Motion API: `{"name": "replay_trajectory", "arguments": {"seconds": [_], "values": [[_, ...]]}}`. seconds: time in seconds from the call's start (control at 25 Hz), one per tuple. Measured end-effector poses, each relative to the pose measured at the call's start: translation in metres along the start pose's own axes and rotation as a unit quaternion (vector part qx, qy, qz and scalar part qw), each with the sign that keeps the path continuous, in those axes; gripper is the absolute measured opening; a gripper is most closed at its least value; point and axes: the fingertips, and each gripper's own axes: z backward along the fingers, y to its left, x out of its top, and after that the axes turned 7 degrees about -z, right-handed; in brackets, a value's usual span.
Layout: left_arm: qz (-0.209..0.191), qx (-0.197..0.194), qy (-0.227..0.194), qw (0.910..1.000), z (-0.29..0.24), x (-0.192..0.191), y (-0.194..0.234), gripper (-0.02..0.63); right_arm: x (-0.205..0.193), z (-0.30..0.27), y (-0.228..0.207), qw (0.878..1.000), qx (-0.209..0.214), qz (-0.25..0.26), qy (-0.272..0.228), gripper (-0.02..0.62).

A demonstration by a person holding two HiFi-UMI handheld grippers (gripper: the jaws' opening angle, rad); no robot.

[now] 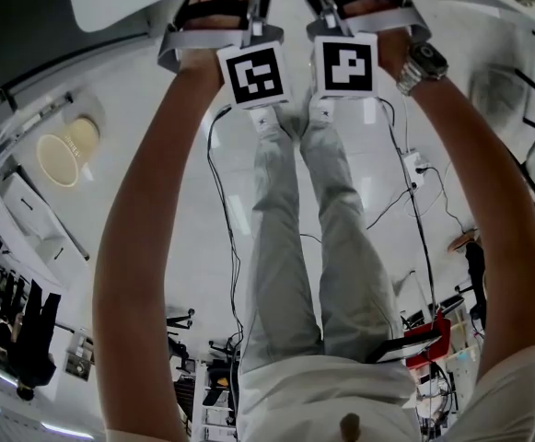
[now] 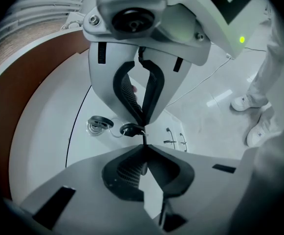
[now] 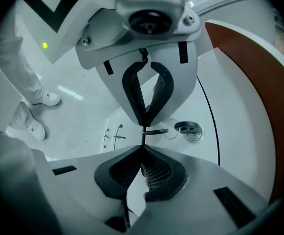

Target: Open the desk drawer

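Left gripper (image 2: 142, 147) fingers (image 2: 128, 173) pressed together, tips at the white drawer front (image 2: 90, 141); key (image 2: 129, 129) just beside them. Right gripper (image 3: 142, 150) fingers likewise pressed together beside a key.

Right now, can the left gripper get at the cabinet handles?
Probably not yet. The left gripper is shut, tip to tip with the right gripper, which sits straight ahead of it; the cabinet handles lie beyond, apart from both. It would need to swing clear and open.
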Motion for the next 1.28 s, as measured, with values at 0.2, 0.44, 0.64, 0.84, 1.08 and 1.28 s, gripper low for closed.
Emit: {"name": "replay_trajectory", "arguments": {"seconds": [0.2,0.44,0.64,0.84,1.08,1.28], "values": [[0.015,-0.011,0.001,0.9998,0.011,0.006,-0.014,0.025,0.000,0.012,0.013,1.000,0.007,-0.010,-0.003,0.035],[-0.003,-0.009,-0.003,0.9999,0.029,0.008,-0.034,0.025,0.005,0.030,0.034,1.000,0.015,-0.012,-0.006,0.035],[0.004,-0.016,0.001,0.9999,0.036,0.009,-0.040,0.025,0.008,0.037,0.041,0.999,0.022,-0.033,-0.001,0.035],[0.008,-0.025,0.002,0.9997,0.041,0.011,-0.048,0.025,0.009,0.044,0.049,0.999,0.030,-0.044,-0.001,0.035],[0.012,-0.027,0.003,0.9996,0.041,0.011,-0.051,0.026,0.009,0.045,0.051,0.999,0.036,-0.035,-0.001,0.035],[0.044,-0.034,-0.003,0.9985,0.041,0.013,-0.052,0.031,0.007,0.045,0.052,0.999,0.025,-0.044,-0.004,0.037]]}}
